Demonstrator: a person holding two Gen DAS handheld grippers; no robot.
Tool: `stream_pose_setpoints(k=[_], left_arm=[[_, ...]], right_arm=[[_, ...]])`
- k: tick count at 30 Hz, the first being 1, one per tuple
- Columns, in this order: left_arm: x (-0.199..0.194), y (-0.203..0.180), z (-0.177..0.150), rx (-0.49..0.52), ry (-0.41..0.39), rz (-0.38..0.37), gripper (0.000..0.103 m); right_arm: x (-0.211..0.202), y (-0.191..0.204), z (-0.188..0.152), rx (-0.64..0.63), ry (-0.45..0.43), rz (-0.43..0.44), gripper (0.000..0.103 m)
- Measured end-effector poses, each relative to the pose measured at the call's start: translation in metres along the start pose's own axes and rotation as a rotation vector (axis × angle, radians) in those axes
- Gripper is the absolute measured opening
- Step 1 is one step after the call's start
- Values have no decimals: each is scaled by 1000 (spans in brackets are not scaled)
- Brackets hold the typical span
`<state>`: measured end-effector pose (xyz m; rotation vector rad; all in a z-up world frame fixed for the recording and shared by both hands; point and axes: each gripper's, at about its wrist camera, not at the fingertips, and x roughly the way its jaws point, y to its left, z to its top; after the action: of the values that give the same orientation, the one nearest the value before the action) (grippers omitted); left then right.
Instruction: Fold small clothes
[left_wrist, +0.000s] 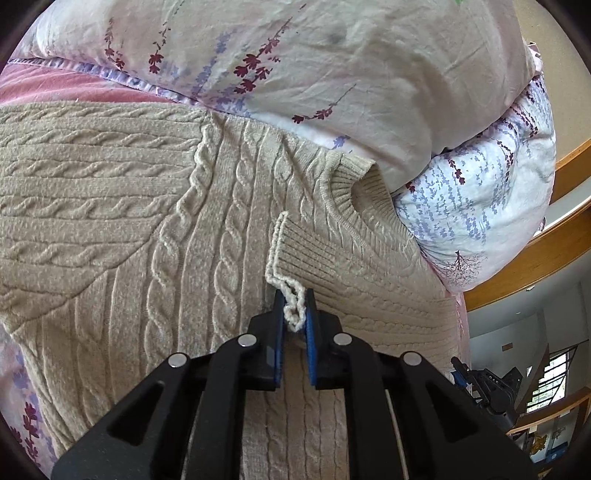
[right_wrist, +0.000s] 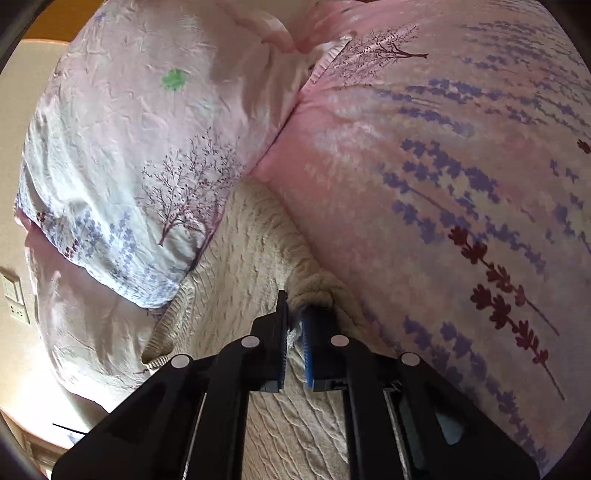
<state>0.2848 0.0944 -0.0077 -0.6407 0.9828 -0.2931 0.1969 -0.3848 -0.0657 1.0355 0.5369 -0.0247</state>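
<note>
A beige cable-knit sweater (left_wrist: 129, 221) lies spread on a bed, its round neck opening (left_wrist: 364, 188) toward the pillows. One sleeve is folded across the body, and its ribbed cuff (left_wrist: 295, 258) ends at my left gripper (left_wrist: 294, 306), which is shut on the cuff's edge. In the right wrist view the same sweater (right_wrist: 240, 258) fills the lower middle. My right gripper (right_wrist: 301, 314) is shut on a bunched fold of the knit at the sweater's edge beside the pink sheet.
A rumpled floral duvet (left_wrist: 295, 55) and a lavender-print pillow (left_wrist: 480, 192) press against the sweater's neck side. The pink floral sheet (right_wrist: 461, 184) covers the bed. A wooden bed frame (left_wrist: 535, 254) curves at right. A wall with sockets (right_wrist: 14, 299) stands at left.
</note>
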Motion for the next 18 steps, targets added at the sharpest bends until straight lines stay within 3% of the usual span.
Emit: stream_pose_setpoints(k=[2,4,5,8,10,15,18], left_arm=[[-2,1,0,5,5,-3,12],[-10,4,0,3,-2,-1,16],[-16,5,0,5,-10,-1,18],[-42,9,-2,24,-53,8,33],[-66,14,-4,37,-92,18,44],[-128,50,-8,6,-171,72,58],[-162,81,-12,-48,-203,122,59]], right_arm=[[-10,5,-7,-38,-10,-29,12],[-23,13,-13,-74,-24,-78,29],[-31,18,-17,-105,-40,-108,32],[-52,54,-32,-279,-114,-150,44],[-46,87,-45,-427,-94,-152,62],[22,156,-98,-793,105,-214,62],[52,176,-125,-912,122,-266,62]])
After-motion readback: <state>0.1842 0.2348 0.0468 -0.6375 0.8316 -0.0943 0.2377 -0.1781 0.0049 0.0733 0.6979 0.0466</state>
